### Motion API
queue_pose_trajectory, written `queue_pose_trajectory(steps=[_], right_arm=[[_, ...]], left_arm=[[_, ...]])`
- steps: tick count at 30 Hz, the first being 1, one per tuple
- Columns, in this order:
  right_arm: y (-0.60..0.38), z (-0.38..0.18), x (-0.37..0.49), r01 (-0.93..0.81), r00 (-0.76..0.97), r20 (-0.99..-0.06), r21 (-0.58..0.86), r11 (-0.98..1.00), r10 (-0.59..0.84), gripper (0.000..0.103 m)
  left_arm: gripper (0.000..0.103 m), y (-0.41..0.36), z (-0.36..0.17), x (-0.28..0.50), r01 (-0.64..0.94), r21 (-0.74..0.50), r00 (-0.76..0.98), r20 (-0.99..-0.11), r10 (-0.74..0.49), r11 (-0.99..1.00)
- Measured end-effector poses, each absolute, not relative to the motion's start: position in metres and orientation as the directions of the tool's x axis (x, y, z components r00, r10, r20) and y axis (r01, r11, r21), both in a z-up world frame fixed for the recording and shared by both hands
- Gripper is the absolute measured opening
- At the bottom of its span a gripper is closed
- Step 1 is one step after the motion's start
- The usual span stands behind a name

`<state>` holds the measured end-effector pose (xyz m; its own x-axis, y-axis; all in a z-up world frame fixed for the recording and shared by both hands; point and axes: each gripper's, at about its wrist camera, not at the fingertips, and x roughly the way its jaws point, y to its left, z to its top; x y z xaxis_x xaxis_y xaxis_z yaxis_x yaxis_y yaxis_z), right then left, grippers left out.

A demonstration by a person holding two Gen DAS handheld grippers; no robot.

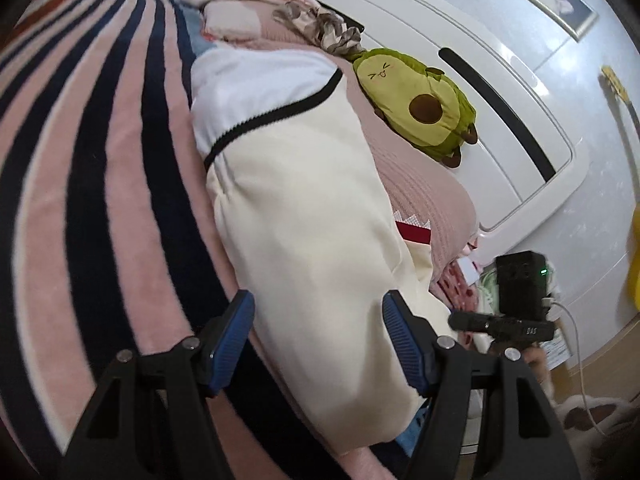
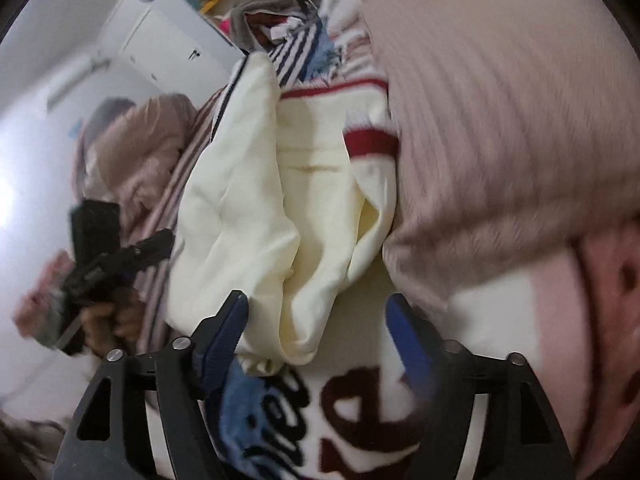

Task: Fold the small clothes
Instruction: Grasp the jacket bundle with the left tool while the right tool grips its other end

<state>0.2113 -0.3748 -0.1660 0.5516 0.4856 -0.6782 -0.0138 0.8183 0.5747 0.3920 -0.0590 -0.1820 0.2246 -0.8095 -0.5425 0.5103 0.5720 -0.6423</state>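
A cream garment (image 1: 304, 216) with a black zigzag trim and a white upper part lies stretched out on a pink, white and navy striped blanket (image 1: 80, 168). My left gripper (image 1: 318, 340) is open, its blue pads on either side of the cream cloth's near end, holding nothing. In the right wrist view the same cream garment (image 2: 256, 208) is bunched in folds, beside cloth with red stripes (image 2: 368, 136). My right gripper (image 2: 318, 340) is open just in front of the cream folds, empty. The other gripper (image 2: 116, 256) shows at left, held in a hand.
A pink ribbed pillow (image 1: 432, 208) lies to the right of the garment, large in the right wrist view (image 2: 500, 120). A green avocado plush (image 1: 420, 100) rests against a white headboard (image 1: 460, 40). A white blanket with dark red and black lettering (image 2: 360, 412) lies under my right gripper. A clothes pile (image 2: 280, 20) sits farther back.
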Motion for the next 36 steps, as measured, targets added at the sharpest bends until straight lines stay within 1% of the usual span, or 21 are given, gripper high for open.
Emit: queue_pose_trajectory(steps=[2,4,7,8,9,10,12,13,14,16,19,23,26,29,32,33,34,35,36], right_arm=[[-0.372,-0.177,0.220,-0.011,0.531,-0.651,0.635,0.772,0.542,0.074],[-0.365,-0.183,0.229,-0.021,0.530,-0.636,0.651,0.759,0.561,0.075],[-0.355,-0.183,0.241,-0.049,0.533,-0.628,0.646,0.762,0.567,0.075],[-0.351,-0.184,0.241,-0.058,0.533,-0.629,0.640,0.766,0.565,0.074],[-0.346,-0.186,0.244,-0.063,0.531,-0.633,0.633,0.772,0.563,0.069],[-0.341,-0.187,0.247,-0.073,0.530,-0.634,0.627,0.776,0.562,0.064],[-0.335,-0.190,0.251,-0.088,0.522,-0.640,0.616,0.783,0.563,0.039],[-0.332,-0.191,0.252,-0.104,0.513,-0.638,0.618,0.779,0.574,0.033],[-0.329,-0.190,0.253,-0.118,0.508,-0.633,0.620,0.775,0.584,0.028],[-0.319,-0.184,0.250,-0.148,0.513,-0.640,0.590,0.794,0.571,0.025],[-0.311,-0.176,0.246,-0.177,0.503,-0.627,0.599,0.781,0.595,0.023],[-0.286,-0.173,0.235,-0.223,0.440,-0.630,0.613,0.758,0.639,0.023],[-0.263,-0.176,0.223,-0.253,0.365,-0.627,0.644,0.722,0.688,0.023],[-0.253,-0.182,0.207,-0.254,0.316,-0.604,0.689,0.679,0.732,0.023],[-0.256,-0.184,0.199,-0.240,0.332,-0.597,0.695,0.678,0.730,0.032],[-0.258,-0.183,0.199,-0.236,0.338,-0.596,0.695,0.679,0.728,0.034],[-0.262,-0.181,0.199,-0.229,0.346,-0.596,0.696,0.681,0.725,0.035],[-0.265,-0.179,0.199,-0.223,0.354,-0.599,0.692,0.686,0.719,0.036],[-0.271,-0.176,0.198,-0.220,0.363,-0.605,0.683,0.696,0.709,0.041]], left_arm=[[0.062,-0.065,-0.188,0.394,0.502,-0.660,0.201,-0.540,-0.817,0.559],[0.062,-0.072,-0.192,0.397,0.499,-0.664,0.186,-0.546,-0.817,0.557],[0.055,-0.078,-0.197,0.400,0.491,-0.670,0.184,-0.545,-0.818,0.557],[0.049,-0.078,-0.197,0.399,0.489,-0.667,0.188,-0.549,-0.814,0.562],[0.042,-0.078,-0.197,0.398,0.492,-0.657,0.195,-0.556,-0.808,0.571],[0.039,-0.077,-0.197,0.397,0.494,-0.647,0.204,-0.563,-0.801,0.581],[0.030,-0.074,-0.194,0.393,0.492,-0.639,0.218,-0.568,-0.794,0.592],[0.028,-0.073,-0.191,0.389,0.495,-0.632,0.229,-0.568,-0.791,0.597],[0.026,-0.071,-0.189,0.387,0.500,-0.625,0.236,-0.568,-0.788,0.600],[0.024,-0.066,-0.183,0.380,0.509,-0.614,0.246,-0.569,-0.785,0.604],[0.024,-0.055,-0.176,0.368,0.508,-0.609,0.255,-0.569,-0.782,0.609],[0.024,-0.033,-0.166,0.341,0.510,-0.586,0.269,-0.586,-0.764,0.629],[0.024,-0.012,-0.160,0.316,0.508,-0.568,0.269,-0.609,-0.746,0.647],[0.024,-0.003,-0.159,0.297,0.504,-0.545,0.265,-0.640,-0.721,0.670],[0.033,0.000,-0.162,0.292,0.497,-0.539,0.271,-0.648,-0.712,0.680],[0.039,0.002,-0.163,0.293,0.492,-0.545,0.269,-0.646,-0.714,0.679],[0.042,0.004,-0.163,0.295,0.489,-0.545,0.273,-0.646,-0.713,0.681],[0.049,0.006,-0.162,0.298,0.490,-0.537,0.283,-0.647,-0.708,0.687],[0.057,0.008,-0.161,0.301,0.493,-0.524,0.293,-0.652,-0.700,0.695]])
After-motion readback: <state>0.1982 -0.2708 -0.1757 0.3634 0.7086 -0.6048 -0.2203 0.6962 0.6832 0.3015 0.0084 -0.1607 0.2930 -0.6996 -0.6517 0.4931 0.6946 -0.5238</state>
